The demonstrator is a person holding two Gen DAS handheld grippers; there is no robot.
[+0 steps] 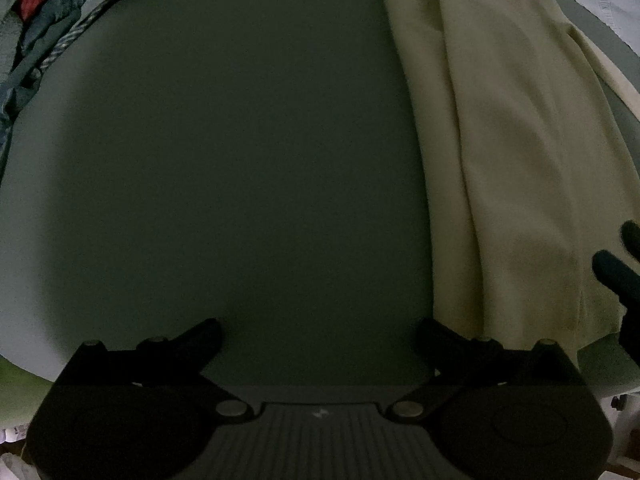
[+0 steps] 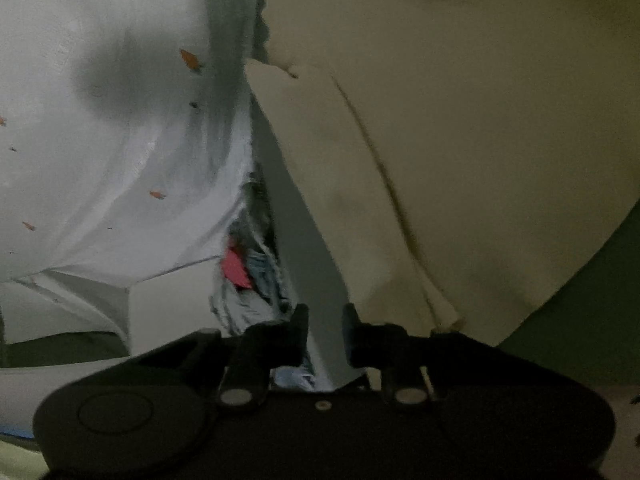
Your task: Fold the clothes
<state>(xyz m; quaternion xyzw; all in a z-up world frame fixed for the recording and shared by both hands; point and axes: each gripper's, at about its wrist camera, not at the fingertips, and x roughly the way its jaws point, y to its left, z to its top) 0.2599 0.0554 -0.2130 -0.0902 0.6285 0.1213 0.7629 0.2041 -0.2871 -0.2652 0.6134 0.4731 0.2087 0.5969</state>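
Observation:
A cream garment [image 1: 500, 152] lies in long folds on the dark grey-green table [image 1: 240, 160], right of my left gripper [image 1: 320, 332]. That gripper points down at bare table, wide open with nothing between its fingers. Beside the garment's edge, my right gripper's dark fingertips [image 1: 612, 272] show at the right rim. In the right wrist view the cream garment [image 2: 460, 160] fills the right side. A pale grey strip of cloth [image 2: 304, 240] runs down from it and passes between the fingers of my right gripper [image 2: 326, 332]. The narrow jaws close on its sides.
A heap of teal, striped and red clothes [image 1: 44, 20] sits at the table's far left corner; the same heap of clothes [image 2: 248, 276] shows past the right gripper. White cloth with small orange marks [image 2: 100, 140] spreads beyond it. Dark green table [image 2: 580, 320] shows at lower right.

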